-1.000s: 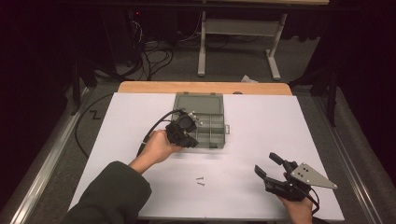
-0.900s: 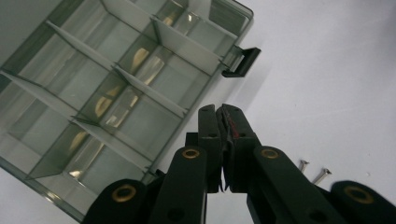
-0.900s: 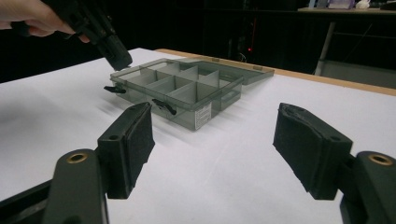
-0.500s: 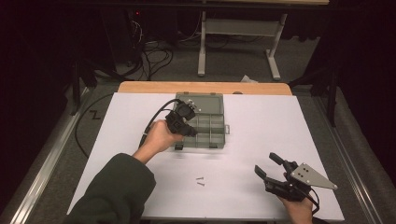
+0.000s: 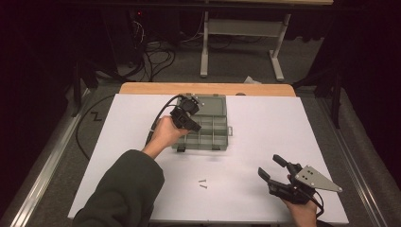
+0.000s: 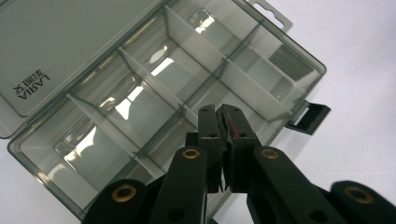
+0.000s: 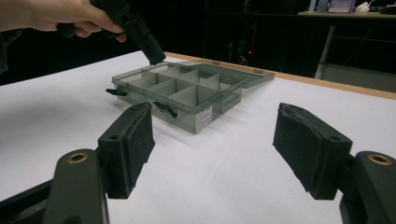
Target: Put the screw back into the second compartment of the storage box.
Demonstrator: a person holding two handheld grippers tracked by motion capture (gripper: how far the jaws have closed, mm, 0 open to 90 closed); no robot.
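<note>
Now the left gripper (image 5: pixel 193 124) hangs over the compartment box (image 5: pixel 208 135), above its near-left cells, farther up the worktop (image 5: pixel 265 118) than a second ago, when it was at the box's left edge. Its jaws are pressed together; in the left gripper view something thin and reddish shows between the pads (image 6: pixel 231 128), too small to tell what it is. That view looks down into the grey, see-through box (image 6: pixel 154 93), with its dividers, its lid (image 6: pixel 60 42) lying open flat, and a dark latch (image 6: pixel 310 116) at the near wall.

The box lies on the white sheet near the middle of the worktop, toward its far edge, where it was before. Two small screws (image 5: pixel 203 183) lie on the sheet nearer the person, well apart from the box, unmoved.

The right gripper (image 5: pixel 276 170) rests at the near right of the worktop as before, its jaws spread wide with nothing between them; its view looks across the sheet at the box (image 7: pixel 180 95) and the left gripper (image 7: pixel 154 56) above it.
</note>
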